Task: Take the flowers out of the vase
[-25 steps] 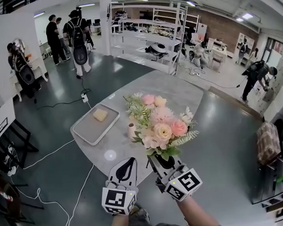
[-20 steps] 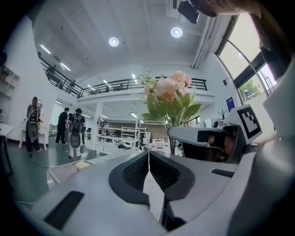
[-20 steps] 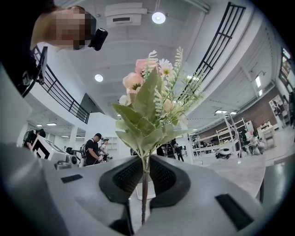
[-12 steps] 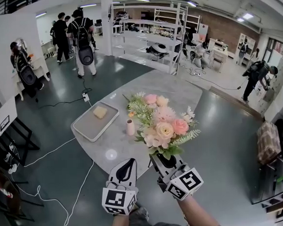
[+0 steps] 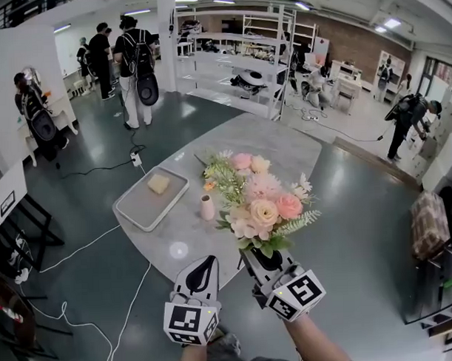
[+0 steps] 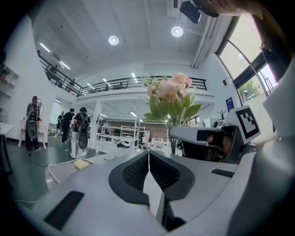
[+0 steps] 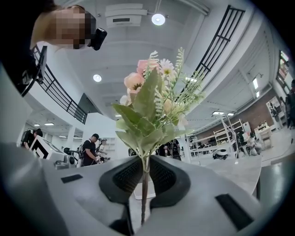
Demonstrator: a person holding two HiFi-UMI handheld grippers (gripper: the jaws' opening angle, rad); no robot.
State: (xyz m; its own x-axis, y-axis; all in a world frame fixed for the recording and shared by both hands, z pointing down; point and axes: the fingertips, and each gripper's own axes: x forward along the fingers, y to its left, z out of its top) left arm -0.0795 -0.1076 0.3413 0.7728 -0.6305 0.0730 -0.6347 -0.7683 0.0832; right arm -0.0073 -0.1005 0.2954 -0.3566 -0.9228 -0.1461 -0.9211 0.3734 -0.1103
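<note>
A bouquet (image 5: 260, 201) of pink, cream and white flowers with green leaves stands upright above the near edge of the grey table (image 5: 284, 148). My right gripper (image 5: 262, 258) is shut on its stems, which run down between the pads (image 7: 146, 161) under the leaves (image 7: 154, 106). The small pale pink vase (image 5: 207, 208) stands on the table, left of the bouquet and apart from it, with no flowers in it. My left gripper (image 5: 202, 272) hangs beside the right one, off the table's near edge. Its jaws (image 6: 148, 154) are shut with nothing between them.
A grey tray (image 5: 131, 209) with a yellow block (image 5: 159, 184) lies on the table's left side. White cables (image 5: 127, 313) trail over the dark floor at the left. Several people (image 5: 137, 64) stand far behind, near white shelving (image 5: 244, 57).
Both grippers and the bouquet have kept their place. The vase now shows fully to the left of the bouquet. The people at the back have walked farther away.
</note>
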